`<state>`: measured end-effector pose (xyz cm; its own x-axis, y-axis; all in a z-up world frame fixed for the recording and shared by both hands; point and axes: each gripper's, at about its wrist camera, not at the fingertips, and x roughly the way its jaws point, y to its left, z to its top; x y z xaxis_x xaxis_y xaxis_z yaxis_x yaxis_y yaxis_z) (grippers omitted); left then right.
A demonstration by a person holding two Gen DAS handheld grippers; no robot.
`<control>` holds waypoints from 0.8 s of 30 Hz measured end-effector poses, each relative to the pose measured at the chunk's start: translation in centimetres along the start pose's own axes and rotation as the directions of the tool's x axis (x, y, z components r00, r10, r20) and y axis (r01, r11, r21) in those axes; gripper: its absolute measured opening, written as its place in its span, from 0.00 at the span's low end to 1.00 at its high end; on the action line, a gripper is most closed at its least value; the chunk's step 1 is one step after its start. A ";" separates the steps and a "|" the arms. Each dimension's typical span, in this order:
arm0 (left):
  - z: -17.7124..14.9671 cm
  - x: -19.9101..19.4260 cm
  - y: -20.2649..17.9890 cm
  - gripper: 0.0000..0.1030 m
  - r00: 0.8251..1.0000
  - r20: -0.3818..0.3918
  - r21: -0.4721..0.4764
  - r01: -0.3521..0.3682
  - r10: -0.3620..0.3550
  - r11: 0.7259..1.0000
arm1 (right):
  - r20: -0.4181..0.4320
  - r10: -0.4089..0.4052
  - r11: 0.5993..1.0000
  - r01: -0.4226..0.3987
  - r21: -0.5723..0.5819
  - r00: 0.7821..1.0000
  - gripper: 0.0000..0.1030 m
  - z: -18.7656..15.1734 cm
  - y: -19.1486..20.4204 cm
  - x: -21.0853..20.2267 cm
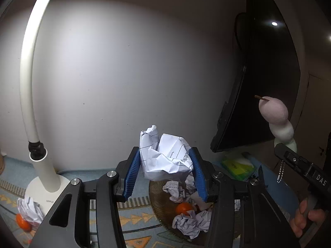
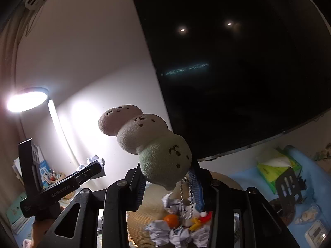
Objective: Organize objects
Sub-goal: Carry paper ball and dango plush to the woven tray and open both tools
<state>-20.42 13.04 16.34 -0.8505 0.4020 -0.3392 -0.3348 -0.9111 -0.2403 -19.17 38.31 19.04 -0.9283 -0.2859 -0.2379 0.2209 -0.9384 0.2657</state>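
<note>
My left gripper (image 1: 164,166) is shut on a crumpled paper ball (image 1: 165,157) and holds it above a round woven basket (image 1: 157,204). The basket holds several paper balls (image 1: 190,223) and an orange (image 1: 184,208). My right gripper (image 2: 168,183) is shut on a plush dango skewer toy (image 2: 159,155) with pink, white and green balls and a bead chain (image 2: 186,198). It hangs above the same basket (image 2: 140,212). The toy also shows at the right of the left wrist view (image 1: 277,117).
A white desk lamp (image 1: 31,95) stands at the left, with another paper ball (image 1: 29,206) and an orange (image 1: 22,223) by its base. A black monitor (image 1: 266,66) stands at the right. A green tissue box (image 2: 275,169) sits on the blue mat.
</note>
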 end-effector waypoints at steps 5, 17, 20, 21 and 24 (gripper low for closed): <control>-1.9 3.2 -1.9 0.44 0.999 -0.035 0.008 0.004 -0.004 1.000 | -0.010 -0.034 0.994 0.035 0.101 0.999 0.36 -2.3 -2.6 1.9; -3.2 5.3 -1.3 0.44 0.998 -0.067 0.010 0.007 -0.006 1.000 | -0.060 -0.029 0.992 0.036 0.118 0.998 0.37 -4.6 -2.7 2.7; -3.2 5.4 -1.5 0.44 0.998 -0.067 0.014 0.007 -0.006 1.000 | -0.062 -0.026 0.988 0.035 0.147 0.998 0.37 -4.8 -3.4 3.0; -3.2 5.5 -1.5 0.44 0.998 -0.067 0.015 0.008 -0.007 1.000 | -0.062 -0.029 0.989 0.038 0.146 0.998 0.37 -4.7 -3.4 2.9; -3.1 5.8 -1.9 0.47 0.998 -0.069 0.023 0.014 -0.012 1.000 | -0.071 -0.064 0.991 0.072 0.114 0.995 0.44 -4.5 -3.3 3.4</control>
<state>-23.44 17.35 11.96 -0.8165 0.4185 -0.3978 -0.3558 -0.9072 -0.2243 -21.74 39.54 13.12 -0.9170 -0.2382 -0.3201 0.1182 -0.9284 0.3523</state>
